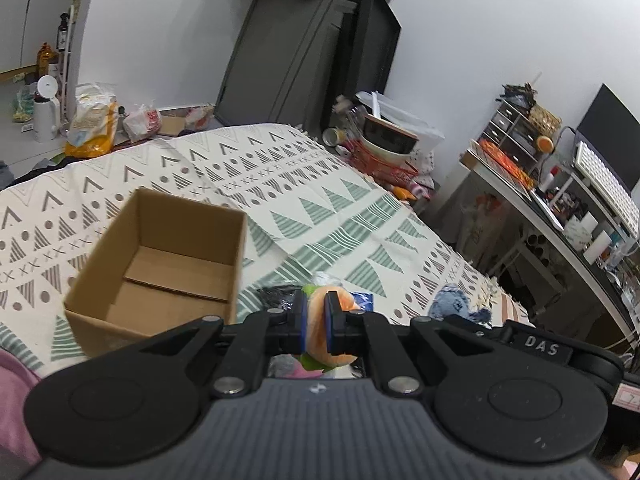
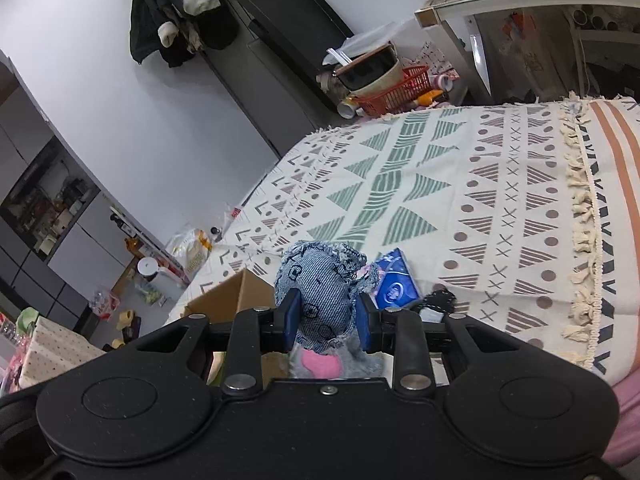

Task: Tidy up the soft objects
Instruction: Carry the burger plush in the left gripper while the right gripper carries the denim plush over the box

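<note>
My left gripper [image 1: 316, 312] is shut on an orange plush toy [image 1: 317, 320] with green trim, held above the patterned bed cover. An open, empty cardboard box [image 1: 160, 268] sits just left of it on the bed. My right gripper [image 2: 326, 320] is shut on a blue denim plush toy [image 2: 320, 292] with a grey body and pink patch. In the right wrist view the cardboard box [image 2: 228, 300] shows only a corner, low and to the left of the toy. The denim toy [image 1: 452, 304] also appears at the right in the left wrist view.
A blue tissue packet [image 2: 394, 284] and a black object [image 2: 438, 300] lie on the bed cover [image 2: 440, 200] near the toys. A red basket [image 2: 400, 92] with bowls stands past the far bed edge. A cluttered desk [image 1: 560, 216] runs along the right.
</note>
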Demonstrator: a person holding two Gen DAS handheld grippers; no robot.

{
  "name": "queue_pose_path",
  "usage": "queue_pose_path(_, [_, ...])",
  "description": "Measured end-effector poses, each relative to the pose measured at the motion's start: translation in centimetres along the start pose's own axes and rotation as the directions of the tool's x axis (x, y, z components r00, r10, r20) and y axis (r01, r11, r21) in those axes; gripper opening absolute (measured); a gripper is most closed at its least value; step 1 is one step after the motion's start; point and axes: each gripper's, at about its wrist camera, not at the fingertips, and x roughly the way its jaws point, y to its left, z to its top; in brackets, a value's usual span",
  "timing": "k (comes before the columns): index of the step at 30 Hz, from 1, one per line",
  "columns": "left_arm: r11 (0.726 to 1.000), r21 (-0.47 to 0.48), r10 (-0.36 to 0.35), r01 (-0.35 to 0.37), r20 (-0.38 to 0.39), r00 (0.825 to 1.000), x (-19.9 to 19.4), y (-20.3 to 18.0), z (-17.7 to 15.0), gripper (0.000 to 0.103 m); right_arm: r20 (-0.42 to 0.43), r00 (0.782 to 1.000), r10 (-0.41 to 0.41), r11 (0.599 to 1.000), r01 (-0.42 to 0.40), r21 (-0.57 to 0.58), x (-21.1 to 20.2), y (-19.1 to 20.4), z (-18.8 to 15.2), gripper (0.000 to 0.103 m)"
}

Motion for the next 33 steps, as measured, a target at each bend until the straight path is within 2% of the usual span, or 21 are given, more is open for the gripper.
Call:
queue_pose_path(5, [1.000, -0.024, 0.007, -0.007, 0.011, 1.000, -0.3, 2.1, 0.8, 0.008, 0.014, 1.000, 0.011, 1.000, -0.011, -0.003, -0.1, 1.5, 0.2, 0.028])
queue_pose_path(8, [0.999, -0.040, 0.009, -0.008, 0.019, 1.000, -0.4, 3.4, 1.3, 0.008, -0.004, 0.999, 0.048, 0.999, -0.048, 0.022, 0.2, 2.3, 0.2, 0.028])
queue_pose_path(17, [0.993, -0.113, 0.024, -0.019, 0.041, 0.999, 0.2, 8.0, 3.0, 0.008, -0.027, 0.997, 0.071, 0.996, -0.072, -0.053, 1.5, 7.1, 0.1, 0.028])
queue_pose_path(26, [0.985, -0.157, 0.087, -0.077, 0.058, 0.994, 1.8, 12.5, 5.8, 0.008, -0.080, 0.995, 0.066, 0.991, -0.075, -0.114, 5.0, 11.1, -0.5, 0.029])
queue_pose_path(33, [0.985, -0.136, 0.105, -0.102, 0.012, 0.994, 4.3, 14.9, 8.0, 0.008, -0.125, 0.991, 0.046, 0.989, -0.063, -0.131, 8.4, 13.4, -0.7, 0.029])
